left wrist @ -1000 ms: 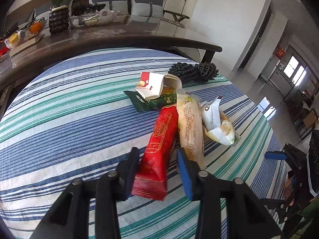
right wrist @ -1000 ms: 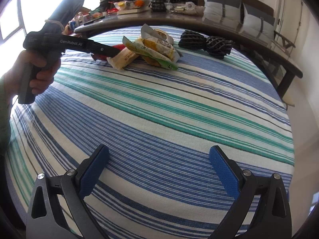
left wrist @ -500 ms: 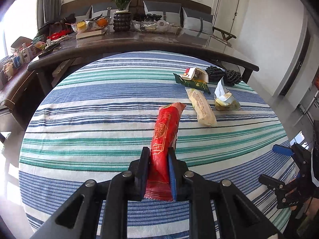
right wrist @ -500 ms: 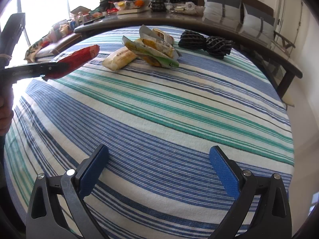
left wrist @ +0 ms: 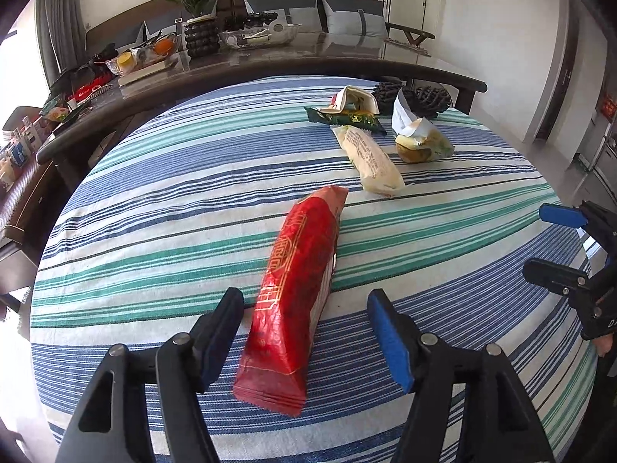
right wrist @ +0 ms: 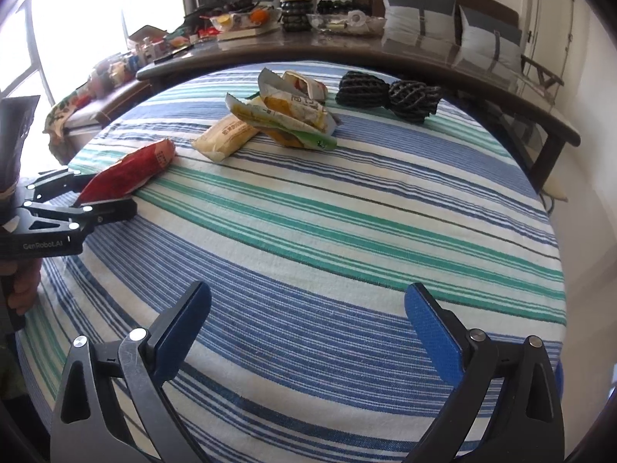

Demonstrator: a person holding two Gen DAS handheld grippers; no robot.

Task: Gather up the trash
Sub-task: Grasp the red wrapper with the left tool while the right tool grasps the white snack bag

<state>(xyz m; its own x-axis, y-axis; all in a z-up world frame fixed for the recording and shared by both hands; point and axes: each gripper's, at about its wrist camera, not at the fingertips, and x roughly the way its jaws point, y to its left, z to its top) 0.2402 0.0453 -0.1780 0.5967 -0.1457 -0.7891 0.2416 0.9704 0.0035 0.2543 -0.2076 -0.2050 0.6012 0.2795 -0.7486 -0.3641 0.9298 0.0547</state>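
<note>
A long red snack wrapper (left wrist: 297, 293) lies on the striped tablecloth (left wrist: 162, 200) between the fingers of my left gripper (left wrist: 304, 301). Its jaws are opening and the pads stand clear of the wrapper on both sides. In the right wrist view the same red wrapper (right wrist: 131, 173) rests at the left by the left gripper (right wrist: 112, 195). Farther back lie a beige wrapper (left wrist: 372, 162), a green wrapper (left wrist: 347, 119), a white and red carton (left wrist: 353, 98) and a crumpled yellow-white bag (left wrist: 418, 141). My right gripper (right wrist: 308, 297) hovers open over bare cloth, nothing between its fingers.
Two black mesh bundles (right wrist: 385, 94) sit at the far side of the round table. Behind it runs a long dark table (left wrist: 270, 65) with a potted plant (left wrist: 198, 19), trays and clutter, then a sofa with cushions. A person's hand (right wrist: 23, 289) holds the left gripper.
The left gripper closed on the red wrapper, carried it away from the pile toward the near side, then spread its jaws; the wrapper now lies on the cloth. The right gripper stayed still.
</note>
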